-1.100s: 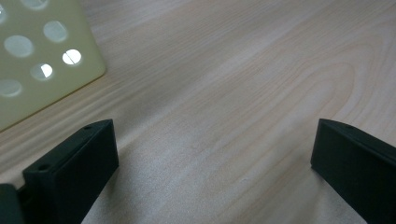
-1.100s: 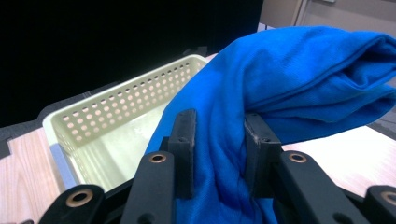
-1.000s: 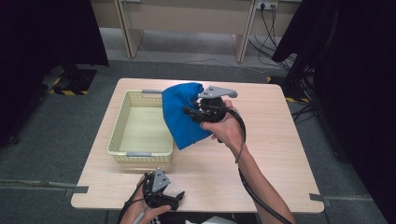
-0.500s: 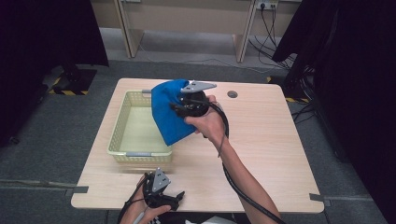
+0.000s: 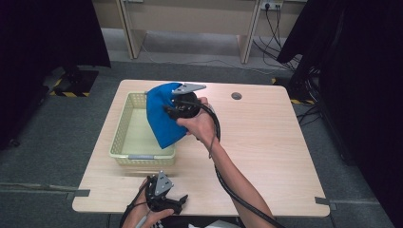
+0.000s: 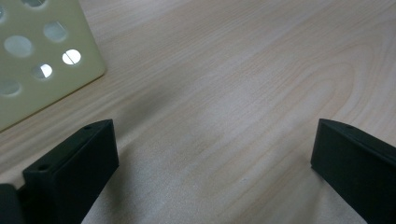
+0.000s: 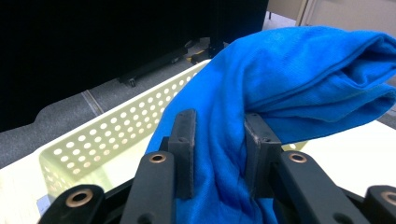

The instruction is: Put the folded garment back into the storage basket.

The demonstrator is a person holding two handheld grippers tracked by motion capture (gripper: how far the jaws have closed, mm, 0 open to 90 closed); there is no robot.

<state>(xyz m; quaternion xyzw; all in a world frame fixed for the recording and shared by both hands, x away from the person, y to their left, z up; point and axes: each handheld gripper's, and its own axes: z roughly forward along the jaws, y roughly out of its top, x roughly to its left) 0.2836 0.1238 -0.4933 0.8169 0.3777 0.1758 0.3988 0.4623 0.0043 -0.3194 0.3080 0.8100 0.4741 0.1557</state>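
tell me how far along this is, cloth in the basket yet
Done: the right gripper has the blue cloth pinched and lifted. In hand: it hangs over the basket rim. Left: lower and release. The left gripper rests open at the table edge.

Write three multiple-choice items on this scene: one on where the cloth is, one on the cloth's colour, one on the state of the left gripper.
1. Where is the cloth?
A. Flat on the floor
B. Held over the right side of the basket
C. Under the left gripper

2. What colour is the cloth?
A. Blue
B. Red
C. White

3. How do the left gripper's jaws stand?
A. Shut on the cloth
B. Shut on the basket's rim
C. Open, nothing between them

Answers: 1 B, the high view shows it hanging from the right gripper above the basket's right wall. 2 A, it is bright blue in both views. 3 C, the left gripper view shows bare table between wide-apart jaws.
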